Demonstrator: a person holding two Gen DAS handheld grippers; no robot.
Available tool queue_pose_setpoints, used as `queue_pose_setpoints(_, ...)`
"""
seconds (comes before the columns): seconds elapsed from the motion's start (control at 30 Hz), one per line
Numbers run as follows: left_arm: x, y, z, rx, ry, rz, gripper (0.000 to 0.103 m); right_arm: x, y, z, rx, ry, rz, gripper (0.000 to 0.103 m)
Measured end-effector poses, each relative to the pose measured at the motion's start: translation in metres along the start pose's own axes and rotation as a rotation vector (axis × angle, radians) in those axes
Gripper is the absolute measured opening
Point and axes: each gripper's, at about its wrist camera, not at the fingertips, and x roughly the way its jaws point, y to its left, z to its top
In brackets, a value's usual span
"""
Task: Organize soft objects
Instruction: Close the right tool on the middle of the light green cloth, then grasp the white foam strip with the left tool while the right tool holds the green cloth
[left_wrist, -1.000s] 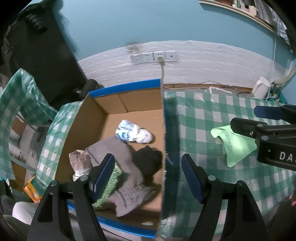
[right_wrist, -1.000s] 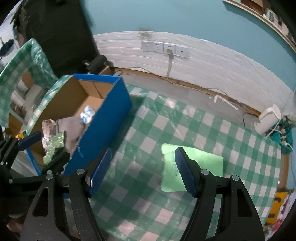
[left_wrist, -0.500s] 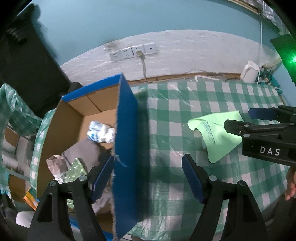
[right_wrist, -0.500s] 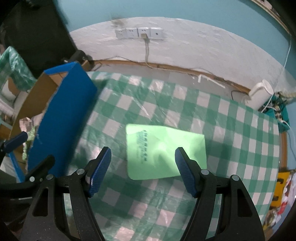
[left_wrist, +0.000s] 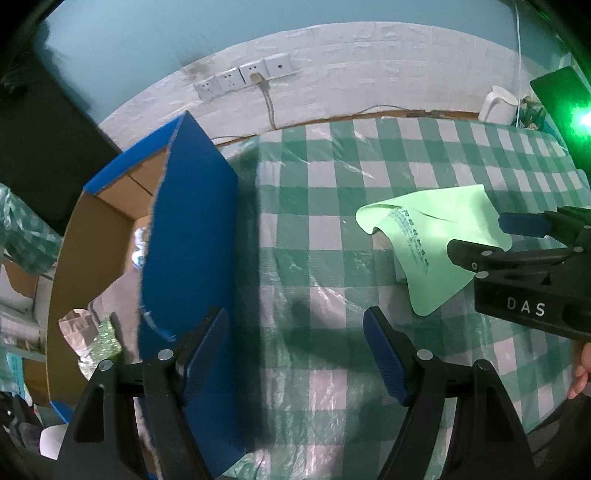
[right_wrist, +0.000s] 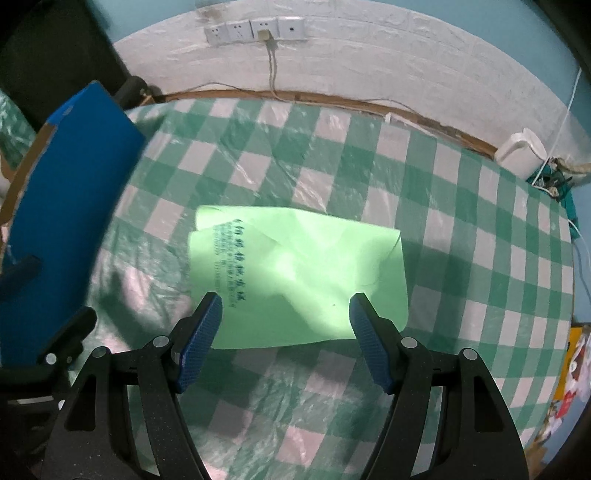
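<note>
- "DAS" in white capitals on the black plastic body of the right gripper (left_wrist: 537, 254), seen from the left wrist view.
- Light green flat plastic bag (right_wrist: 295, 273) on the green-and-white checked tablecloth (right_wrist: 461, 206): rows of dark printed characters along its left edge, too blurred to read.
- Yellow printed item (right_wrist: 570, 365) at the right edge: graphics only, no legible text.
</note>
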Motion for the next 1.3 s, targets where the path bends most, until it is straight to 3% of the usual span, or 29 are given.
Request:
queue_pose_setpoints(0.47, 0.038, -0.014, 0.006, 0.005, 0.064, 0.003, 0.077, 0.042, -0.005, 0.002, -0.025, 0.031, -0.048, 0.071)
queue_pose_setpoints(0.77, 0.050, -0.017, 0.010, 0.004, 0.088, 0.012, 0.077, 0.043, -0.003, -0.001, -0.037, -0.007, -0.054, 0.070)
queue_pose_setpoints(0.87, 0.053, -0.015, 0.014, -0.005, 0.093, 0.011, 0.077, 0.040, 0.001, -0.003, -0.061, -0.008, -0.043, 0.047)
queue_pose_setpoints(0.93, 0.053, -0.016, 0.016, -0.008, 0.091, 0.010, 0.077, 0.036, 0.005, -0.005, -0.080, -0.006, -0.029, 0.012)
queue_pose_setpoints(1.07, 0.053, -0.016, 0.019, -0.011, 0.086, 0.008, 0.077, 0.034, 0.009, -0.009, -0.095, 0.009, -0.026, 0.005)
queue_pose_setpoints(1.3, 0.051, -0.017, 0.020, -0.024, 0.083, -0.007, 0.077, 0.014, -0.003, -0.016, -0.029, -0.010, -0.016, 0.004)
